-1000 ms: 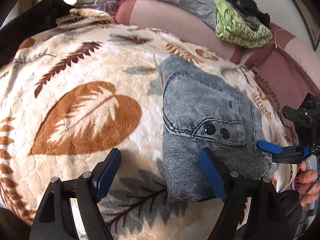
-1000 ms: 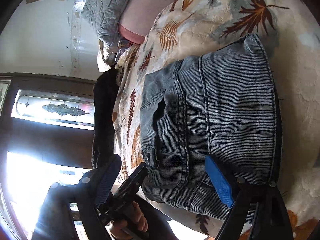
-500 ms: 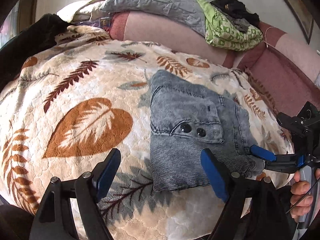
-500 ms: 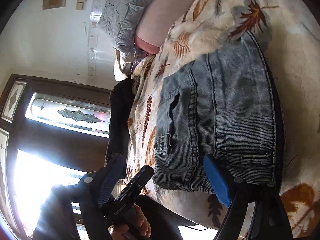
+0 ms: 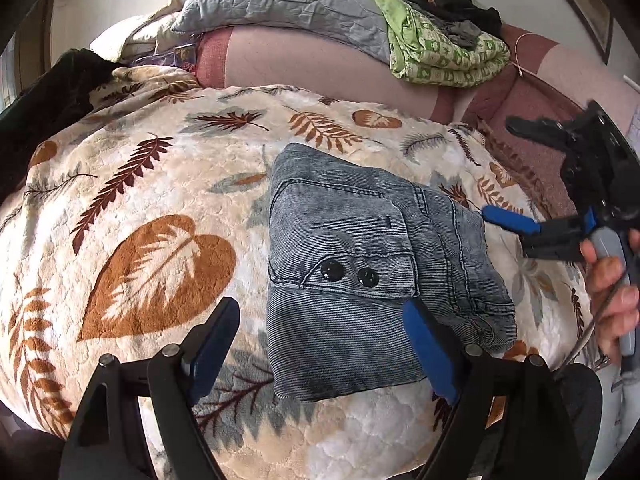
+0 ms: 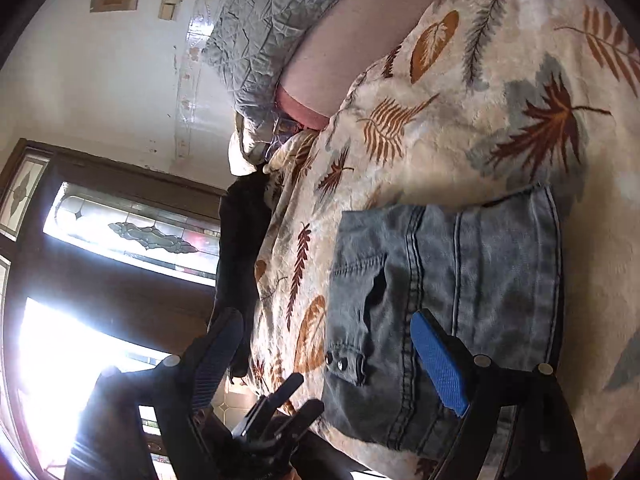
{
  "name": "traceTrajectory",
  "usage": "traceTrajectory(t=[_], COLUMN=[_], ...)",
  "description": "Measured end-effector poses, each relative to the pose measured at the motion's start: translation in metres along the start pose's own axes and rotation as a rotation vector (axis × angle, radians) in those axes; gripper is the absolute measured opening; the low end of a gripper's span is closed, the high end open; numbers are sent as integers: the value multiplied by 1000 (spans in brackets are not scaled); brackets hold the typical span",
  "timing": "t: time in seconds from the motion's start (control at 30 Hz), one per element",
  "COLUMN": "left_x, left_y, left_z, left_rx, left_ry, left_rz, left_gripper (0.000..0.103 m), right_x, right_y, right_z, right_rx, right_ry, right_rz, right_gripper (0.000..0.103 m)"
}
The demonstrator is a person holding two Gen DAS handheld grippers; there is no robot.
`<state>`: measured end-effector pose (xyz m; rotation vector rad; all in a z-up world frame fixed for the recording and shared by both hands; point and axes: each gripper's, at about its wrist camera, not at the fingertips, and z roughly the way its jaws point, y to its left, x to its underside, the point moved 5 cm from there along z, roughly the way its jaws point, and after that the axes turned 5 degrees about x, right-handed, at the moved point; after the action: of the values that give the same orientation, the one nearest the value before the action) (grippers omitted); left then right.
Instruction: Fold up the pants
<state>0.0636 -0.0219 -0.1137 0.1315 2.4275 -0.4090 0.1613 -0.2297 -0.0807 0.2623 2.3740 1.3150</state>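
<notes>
At picture middle the pants (image 5: 372,272) are seen folded small on the blanket (image 5: 160,208) | left gripper (image 5: 324,348) and right gripper (image 6: 328,364) are held wide, nothing pinched | folding looks done | next, maybe only a pat flat is needed

both grippers lifted off folded pants (image 5: 360,272)

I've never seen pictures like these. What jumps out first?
A folded pair of grey-blue jeans lies in a neat square on a cream blanket printed with big brown leaves. Two open claws with blue tips hang over it, the left claw near the front edge and the right claw by the side. A green bundle sits behind.
</notes>
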Motion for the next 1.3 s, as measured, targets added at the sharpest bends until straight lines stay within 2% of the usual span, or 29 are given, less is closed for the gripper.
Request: traceTrajectory(t=[0.1,0.13,0.2,0.27,0.37,0.43,0.5,0.53,0.6,0.67,0.8,0.97,1.07,1.1,1.2,1.3], left_x=[11,14,14,14,11,10,14,16,12,5,1,8,9,8,7,8], left_y=[-2,0,3,5,4,3,2,4,8,9,20,45,59,62,69,68], left_z=[31,35,36,35,28,22,31,36,26,7,-18,-26,-26,-27,-29,-25], left_rx=[-31,-14,5,16,19,13,-5,3,16,17,-7,-90,-135,-149,-172,-156], left_ry=[115,109,102,110,89,60,82,104,89,22,-53,-61,-58,-63,-73,-60], left_rz=[33,19,-24,-42,-38,-27,-12,-22,-73,-73,-76,-66,-61,-60,-64,-85], left_gripper=[85,86,87,88,87,87,88,89,88,88,88,88,88,88,88,88], right_x=[-32,-38,-46,-44,-32,-26,-22,-19,-16,-8,28,70,77,75,73,73], right_y=[-24,-43,-62,-56,-30,-29,-54,-68,-65,-48,-26,-30,-50,-49,-50,-46], right_z=[28,36,40,32,16,10,20,25,16,-4,-38,-61,-60,-63,-68,-62], right_rx=[51,77,-20,-15,53,81,240,274,217,113,83,2,-48,-81,-86,-32], right_ry=[32,46,22,11,-3,-16,8,28,-15,-62,-129,-168,-154,-163,-187,-185], right_rz=[37,87,166,168,37,15,19,38,58,41,-57,-110,-13,-19,-14,-52], right_gripper=[88,88,88,88,88,89,94,94,94,94,94,94,96,96,96,96])
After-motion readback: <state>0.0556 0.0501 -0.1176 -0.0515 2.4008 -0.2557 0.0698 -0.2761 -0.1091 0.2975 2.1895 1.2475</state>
